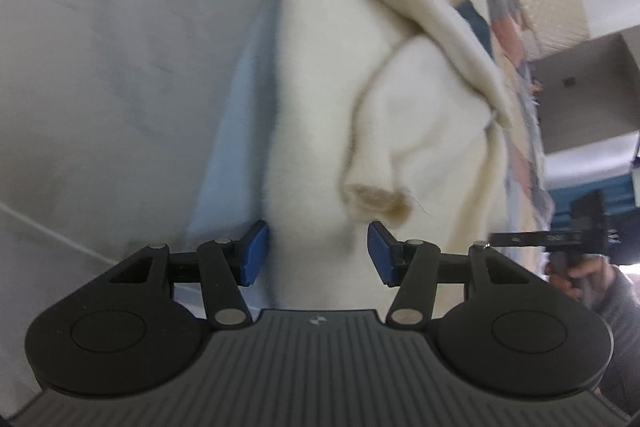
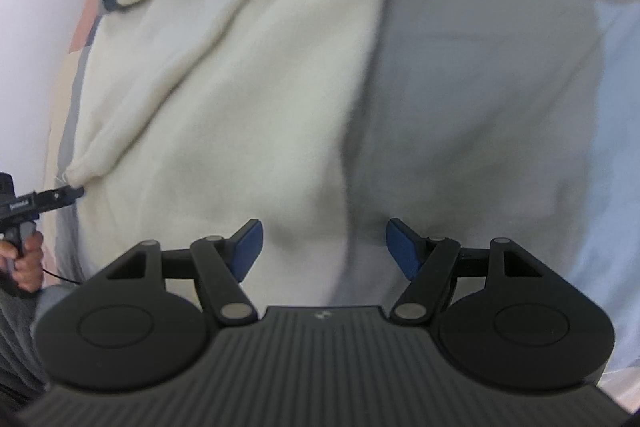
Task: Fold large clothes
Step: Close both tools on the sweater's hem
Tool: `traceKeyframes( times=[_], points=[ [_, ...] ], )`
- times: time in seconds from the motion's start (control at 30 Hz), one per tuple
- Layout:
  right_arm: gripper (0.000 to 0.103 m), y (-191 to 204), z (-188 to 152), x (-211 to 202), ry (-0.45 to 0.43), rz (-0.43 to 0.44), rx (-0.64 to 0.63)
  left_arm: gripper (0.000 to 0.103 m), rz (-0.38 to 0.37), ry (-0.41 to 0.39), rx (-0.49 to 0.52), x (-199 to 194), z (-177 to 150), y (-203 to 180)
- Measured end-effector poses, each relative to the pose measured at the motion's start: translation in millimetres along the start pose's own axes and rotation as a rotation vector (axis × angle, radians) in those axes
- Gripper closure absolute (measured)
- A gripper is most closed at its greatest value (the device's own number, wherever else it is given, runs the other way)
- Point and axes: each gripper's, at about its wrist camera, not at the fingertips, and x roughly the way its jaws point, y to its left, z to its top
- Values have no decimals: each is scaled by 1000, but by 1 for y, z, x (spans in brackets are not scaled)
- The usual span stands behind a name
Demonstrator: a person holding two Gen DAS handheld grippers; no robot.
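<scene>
A cream knitted sweater (image 1: 320, 87) lies crumpled on bedding, one sleeve folded across it, its cuff (image 1: 374, 201) just ahead of my left gripper (image 1: 318, 251). That gripper is open, its blue pads apart over the cream fabric and pinching nothing. In the right wrist view the same sweater (image 2: 220, 87) fills the left half. My right gripper (image 2: 325, 247) is open above the sweater's right edge, where it meets a grey cloth (image 2: 480, 87). The sleeve cuff (image 2: 80, 175) sits at far left, close to the left gripper's fingers (image 2: 60, 195).
A light blue sheet (image 1: 236, 131) and a grey cover (image 1: 100, 67) lie left of the sweater. A patchwork blanket (image 1: 516, 39) runs along its right side. A person's hand (image 1: 580, 271) holds the right gripper's handle. Grey furniture (image 1: 580, 87) stands at far right.
</scene>
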Motion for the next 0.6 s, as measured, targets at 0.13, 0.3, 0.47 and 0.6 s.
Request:
traceKeyframes(
  times=[0.13,0.3,0.47,0.6],
  points=[
    [27,8,-8,11,-18,-13,10,43,-39,34,22,11,2,-2],
    [29,12,-18,9,-19,58,5,43,-9,70,82,28,4,-19],
    [36,24,-36,17,24,104,-17,44,54,136,153,43,0,-34],
    [59,45,-51,20,59,124,-63,45,126,197,226,56,-6,-53]
  ],
)
